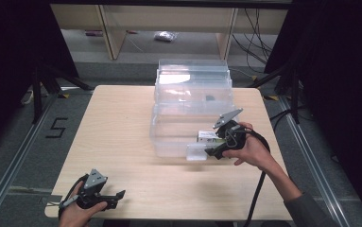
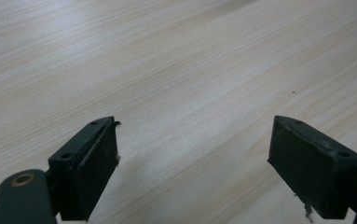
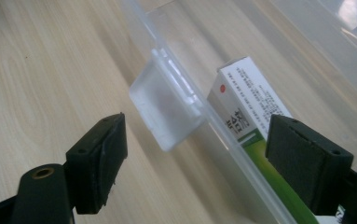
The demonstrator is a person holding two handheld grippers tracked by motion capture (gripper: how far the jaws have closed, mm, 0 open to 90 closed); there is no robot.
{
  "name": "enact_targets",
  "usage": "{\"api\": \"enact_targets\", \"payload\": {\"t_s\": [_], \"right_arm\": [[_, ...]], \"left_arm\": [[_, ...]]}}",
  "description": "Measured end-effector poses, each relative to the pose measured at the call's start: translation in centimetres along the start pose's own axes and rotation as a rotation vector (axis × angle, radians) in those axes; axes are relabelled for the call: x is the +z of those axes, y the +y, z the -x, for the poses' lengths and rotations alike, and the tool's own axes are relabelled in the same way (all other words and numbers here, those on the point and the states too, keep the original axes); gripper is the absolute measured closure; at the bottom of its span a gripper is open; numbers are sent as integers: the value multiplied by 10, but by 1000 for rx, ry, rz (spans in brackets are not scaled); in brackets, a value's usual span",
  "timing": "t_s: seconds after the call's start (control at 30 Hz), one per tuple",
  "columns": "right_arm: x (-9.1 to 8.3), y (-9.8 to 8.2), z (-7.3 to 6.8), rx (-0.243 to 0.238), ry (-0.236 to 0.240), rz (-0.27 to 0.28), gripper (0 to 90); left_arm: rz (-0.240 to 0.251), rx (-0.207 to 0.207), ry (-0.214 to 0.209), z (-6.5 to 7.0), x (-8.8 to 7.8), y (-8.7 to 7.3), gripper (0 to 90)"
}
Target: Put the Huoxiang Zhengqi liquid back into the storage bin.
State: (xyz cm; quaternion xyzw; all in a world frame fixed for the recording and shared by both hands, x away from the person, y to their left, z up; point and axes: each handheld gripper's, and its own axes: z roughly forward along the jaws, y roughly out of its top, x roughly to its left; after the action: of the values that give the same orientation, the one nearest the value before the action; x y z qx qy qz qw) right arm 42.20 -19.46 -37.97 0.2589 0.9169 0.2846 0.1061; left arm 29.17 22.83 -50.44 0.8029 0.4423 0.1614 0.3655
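I have the right gripper (image 3: 195, 135) at the front wall of the clear plastic bin (image 1: 169, 137), jaws spread wide and gripping nothing; the bin's frosted latch tab (image 3: 167, 109) sits between them, nearer my left jaw, and the rim runs on toward my right jaw; just behind that rim, inside the bin, lies the small carton (image 3: 248, 100), white card with fine print, a red dot and a green band, partly covered by my right jaw. I judge the step to be placing or leaving the carton in the bin; next I would need to back clear of the thin, glossy wall without snagging the tab. My left gripper (image 2: 192, 163) idles low over the pale wood-grain table (image 2: 167, 60), jaws wide apart, nothing between them but bare matte board.
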Motion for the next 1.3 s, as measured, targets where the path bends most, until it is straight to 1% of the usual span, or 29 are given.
{"api": "enact_targets", "payload": {"t_s": [0.03, 0.07, 0.1, 0.13, 0.17, 0.2, 0.23, 0.27, 0.37, 0.47, 0.5, 0.53, 0.67, 0.7, 0.73, 0.77, 0.8, 0.9, 0.97, 1.0, 1.03, 1.07, 1.1, 1.13, 1.17, 1.2, 1.23, 1.27, 1.3], "right_arm": [[1, -1, -3, 16, 5, -7, 212], [0, -2, -4, 2, 3, -7, 211], [2, -3, -8, 28, 4, -13, 209], [2, -4, -7, 4, 2, -10, 203], [2, -5, -8, -6, 5, -12, 201], [4, -7, -12, 6, 5, -3, 201], [4, -7, -12, 6, 5, -3, 201], [5, -10, -13, -7, 11, 6, 200], [6, -12, -17, -1, 8, 9, 197], [5, -14, -21, -15, 8, 6, 193], [6, -16, -22, -16, 14, 19, 193], [5, -16, -24, -8, 14, 12, 192], [6, -21, -28, -4, 29, 15, 187], [6, -22, -30, -1, 4, 22, 187], [6, -24, -32, 5, 4, 28, 187], [6, -24, -32, -7, 10, 24, 187], [5, -27, -35, 15, -2, 31, 187], [5, -30, -36, 0, 7, 36, 187], [6, -32, -39, 7, 2, 33, 190], [8, -34, -40, 14, 8, 34, 190], [10, -36, -41, 4, 15, 37, 190], [9, -38, -43, 17, 7, 20, 190], [11, -39, -43, 12, 12, 27, 190], [12, -41, -45, 21, 14, 21, 190], [13, -42, -43, -5, 24, 22, 190], [15, -44, -46, 11, 29, 29, 190], [15, -45, -46, 12, 35, 21, 192], [15, -48, -46, 11, 15, 27, 193], [15, -48, -46, 11, 15, 27, 193]], "left_arm": [[-1, -1, 0, 0, 0, 0, 151], [-1, 0, 0, 0, 0, 0, 151], [-1, -1, 0, 0, 0, 0, 151], [-1, 0, 0, 0, 0, 0, 151], [0, 0, 1, 0, 0, 0, 151], [6, -1, 5, 0, 0, 0, 151], [6, -1, 5, 0, 0, 0, 151], [3, 0, 3, 0, 0, 0, 151], [-2, 1, 1, 0, 0, 0, 151], [0, -1, 2, 0, 0, 0, 151], [0, -1, 1, 0, 0, 0, 151], [-1, -1, 1, 0, 0, 0, 151], [-1, 4, 0, 0, 0, 0, 151], [-1, -1, 1, 0, 0, 0, 151], [-1, -1, 2, 0, 0, 0, 151], [-2, 0, 1, 0, 0, 0, 151], [-2, 7, 1, 0, 0, 0, 151], [-2, -1, 3, 1, 0, 0, 151], [-2, -1, 3, 1, 0, 0, 151], [-2, 0, 3, 1, 0, 0, 151], [-1, -1, 3, 1, 0, 0, 151], [-2, 0, 3, 1, 0, 0, 151], [-2, -1, 3, 1, 0, 0, 151], [-2, -1, 3, 1, 0, 0, 151], [-2, 0, 3, 1, 0, 0, 151], [-1, 0, 3, 1, 0, 0, 151], [0, -1, 3, 1, 0, 0, 151], [0, -1, 3, 1, 1, 0, 151], [0, -1, 3, 1, 1, 0, 151]]}}
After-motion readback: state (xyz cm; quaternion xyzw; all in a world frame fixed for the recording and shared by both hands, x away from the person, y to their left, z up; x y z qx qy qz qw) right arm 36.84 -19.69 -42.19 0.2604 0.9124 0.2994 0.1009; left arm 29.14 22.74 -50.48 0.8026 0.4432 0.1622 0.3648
